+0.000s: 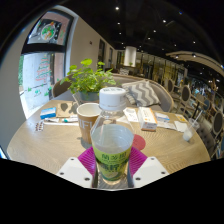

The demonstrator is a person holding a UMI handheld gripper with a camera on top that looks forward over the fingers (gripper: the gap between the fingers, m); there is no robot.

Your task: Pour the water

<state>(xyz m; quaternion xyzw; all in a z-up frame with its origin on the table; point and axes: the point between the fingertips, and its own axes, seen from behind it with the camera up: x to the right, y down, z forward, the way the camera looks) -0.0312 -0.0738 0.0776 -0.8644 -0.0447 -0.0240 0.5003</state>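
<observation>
Tongs (112,165) gripping upright water bottle (112,135), cap up

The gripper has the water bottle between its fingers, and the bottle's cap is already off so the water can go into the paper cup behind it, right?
Not quite. The gripper view shows the white cap still on the water bottle, so nothing can pour yet. The rest holds: the bottle stands between the fingers of the gripper, against their pink pads, and the paper cup waits on the table just behind it.
</observation>
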